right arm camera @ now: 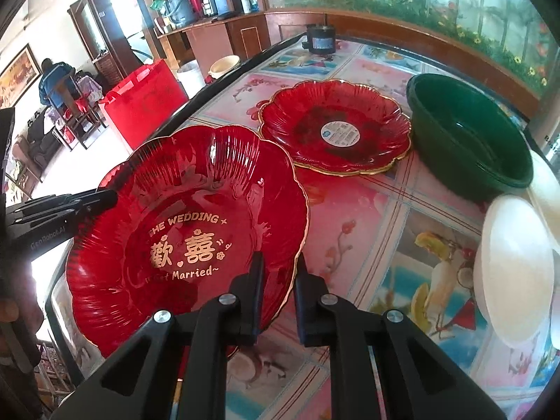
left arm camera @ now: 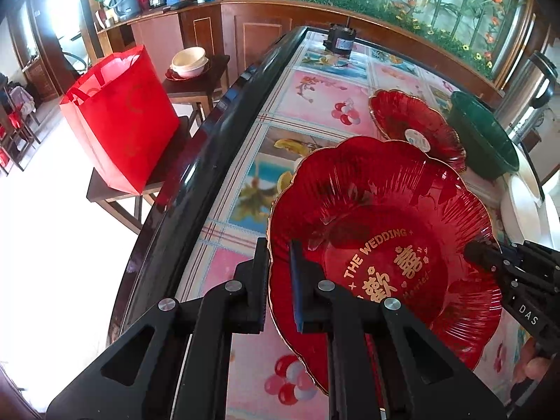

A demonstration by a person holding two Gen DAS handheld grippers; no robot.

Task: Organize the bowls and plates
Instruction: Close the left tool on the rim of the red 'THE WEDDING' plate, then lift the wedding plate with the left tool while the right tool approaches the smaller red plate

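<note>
A red scalloped wedding plate (left arm camera: 385, 245) with gold lettering is held tilted above the table, also in the right wrist view (right arm camera: 185, 217). My left gripper (left arm camera: 278, 262) is shut on its left rim. My right gripper (right arm camera: 278, 273) is shut on its right rim; it shows in the left wrist view (left arm camera: 490, 255). A stack of red plates (right arm camera: 336, 126) with a round sticker lies on the table behind. A dark green bowl (right arm camera: 469, 136) stands to their right. White bowls (right arm camera: 514, 273) lie at the right edge.
The table (right arm camera: 367, 227) has a pink picture cloth and a black raised edge (left arm camera: 196, 175). A black motor (left arm camera: 338, 39) sits at the far end. A red bag (left arm camera: 119, 119) stands on a stool at left, with white bowls (left arm camera: 189, 63) on another.
</note>
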